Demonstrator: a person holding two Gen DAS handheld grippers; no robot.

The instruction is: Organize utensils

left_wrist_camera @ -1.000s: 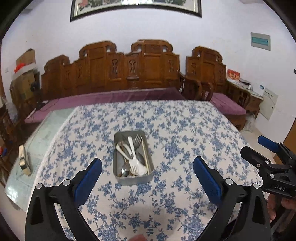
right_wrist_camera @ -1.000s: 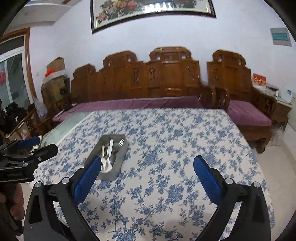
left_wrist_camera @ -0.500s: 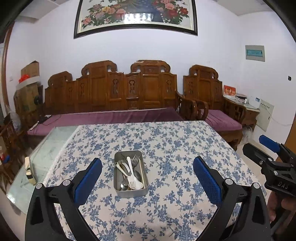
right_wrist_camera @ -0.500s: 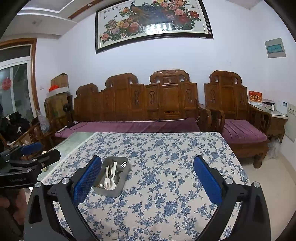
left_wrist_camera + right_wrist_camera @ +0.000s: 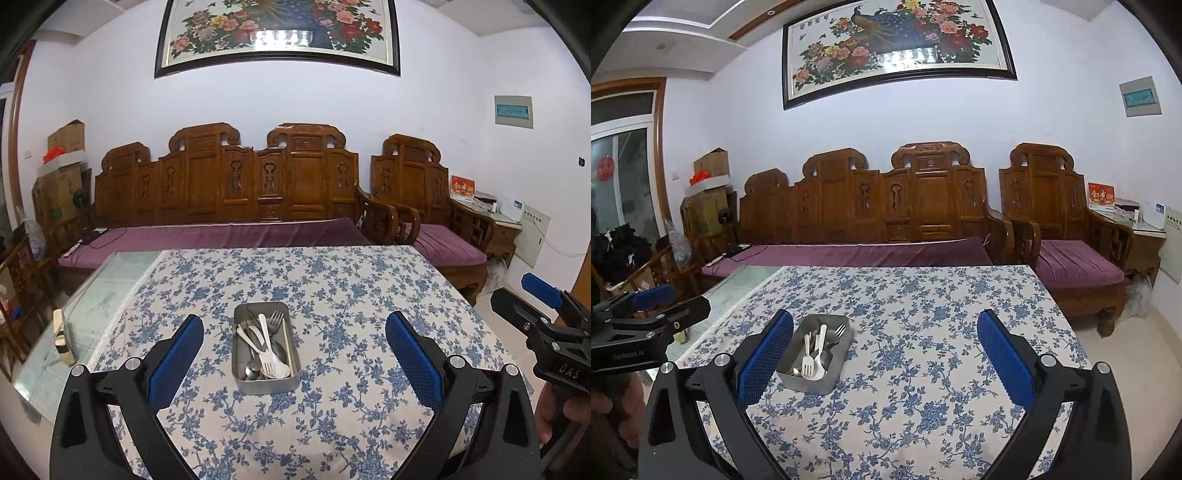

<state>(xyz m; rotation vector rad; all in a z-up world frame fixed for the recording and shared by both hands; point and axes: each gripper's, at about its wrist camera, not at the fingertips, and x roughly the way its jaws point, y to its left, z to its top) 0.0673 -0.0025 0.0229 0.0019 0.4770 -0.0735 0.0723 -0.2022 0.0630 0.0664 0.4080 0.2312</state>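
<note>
The left gripper is being held with its blue-padded fingers spread wide at the bottom of the left wrist view, nothing being gripped between them; the right gripper is likewise being held fully spread and empty at the bottom of its own view. A metal tin is being framed between the left gripper's fingers, just below the centre of the frame, resting on the blue-flowered tablecloth. Inside it, a white plastic fork, a white spoon, a metal fork and other utensils are being kept in a loose pile. In the right wrist view the tin is being shown lower left of centre, just beside the left finger. A carved wooden sofa is being seen across the upper middle.
</note>
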